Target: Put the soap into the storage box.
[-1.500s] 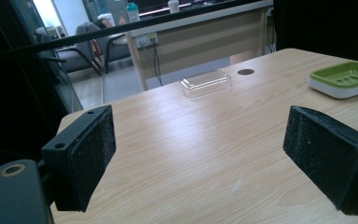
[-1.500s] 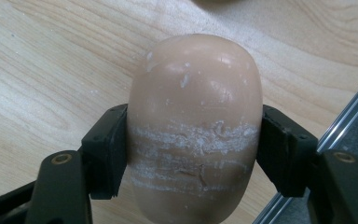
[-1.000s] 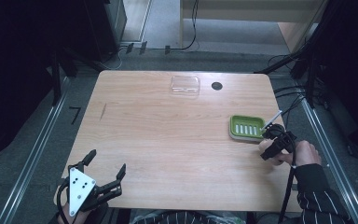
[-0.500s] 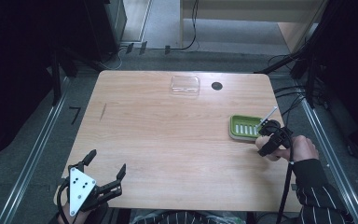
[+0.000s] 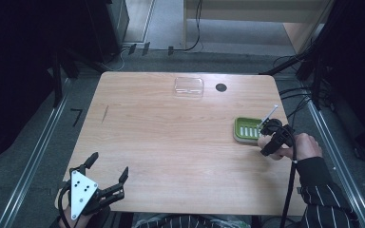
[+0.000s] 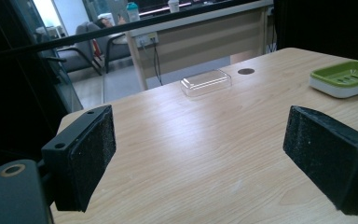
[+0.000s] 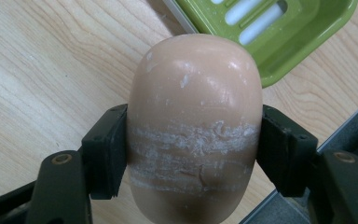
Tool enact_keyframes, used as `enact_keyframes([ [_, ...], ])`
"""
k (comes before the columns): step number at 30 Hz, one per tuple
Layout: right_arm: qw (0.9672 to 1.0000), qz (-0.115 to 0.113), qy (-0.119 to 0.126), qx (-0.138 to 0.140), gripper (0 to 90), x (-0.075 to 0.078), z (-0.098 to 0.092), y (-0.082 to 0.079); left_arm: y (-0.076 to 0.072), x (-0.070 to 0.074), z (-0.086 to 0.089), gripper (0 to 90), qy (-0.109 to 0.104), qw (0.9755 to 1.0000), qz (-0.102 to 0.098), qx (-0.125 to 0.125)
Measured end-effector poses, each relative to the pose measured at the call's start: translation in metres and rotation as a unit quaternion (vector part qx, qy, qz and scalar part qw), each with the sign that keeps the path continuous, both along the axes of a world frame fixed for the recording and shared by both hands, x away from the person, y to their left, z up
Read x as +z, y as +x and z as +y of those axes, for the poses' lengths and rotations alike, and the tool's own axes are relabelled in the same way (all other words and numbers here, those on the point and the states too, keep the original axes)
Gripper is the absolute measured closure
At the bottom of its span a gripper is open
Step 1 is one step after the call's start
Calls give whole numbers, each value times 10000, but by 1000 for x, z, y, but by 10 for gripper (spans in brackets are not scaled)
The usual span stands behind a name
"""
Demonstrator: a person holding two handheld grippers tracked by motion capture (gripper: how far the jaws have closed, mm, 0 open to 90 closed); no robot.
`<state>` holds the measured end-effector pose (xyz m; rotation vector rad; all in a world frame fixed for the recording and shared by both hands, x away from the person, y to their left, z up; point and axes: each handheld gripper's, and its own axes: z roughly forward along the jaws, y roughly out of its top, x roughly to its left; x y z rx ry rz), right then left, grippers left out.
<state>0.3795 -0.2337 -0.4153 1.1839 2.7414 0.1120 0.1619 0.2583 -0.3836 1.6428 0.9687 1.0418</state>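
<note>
1. High view: the right gripper [image 5: 272,137] hovers at the table's [image 5: 171,142] right edge, just near of the green soap dish [image 5: 247,129]. The left gripper [image 5: 105,175] sits at the near left corner, jaws spread, nothing between them.
2. Left gripper view: the pads [image 6: 91,154] stand wide apart over bare wood; a clear plastic lid [image 6: 206,82] lies far off.
3. Right gripper view: jaws clenched on a peach-coloured soap bar [image 7: 196,126], rounded, smooth, with white scuffed bands across its middle, above the wood beside the dish.

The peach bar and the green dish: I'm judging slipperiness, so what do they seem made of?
The bar looks like soap: matte, waxy, with whitish scuffed streaks. The dish seems moulded plastic: smooth, slightly glossy green with slotted drain holes.
</note>
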Motion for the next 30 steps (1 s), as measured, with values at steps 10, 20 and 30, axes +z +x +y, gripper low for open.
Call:
enact_keyframes([
  [10,9998,2,-29,187,331,4,6,8,0,0,0,96,9,10000,16,2],
  [20,9996,-24,-58,292,330,6,11,17,1,0,0,96,-1,10000,41,3],
  [30,9990,-113,-28,440,330,12,15,26,2,0,0,96,-12,10000,61,4],
])
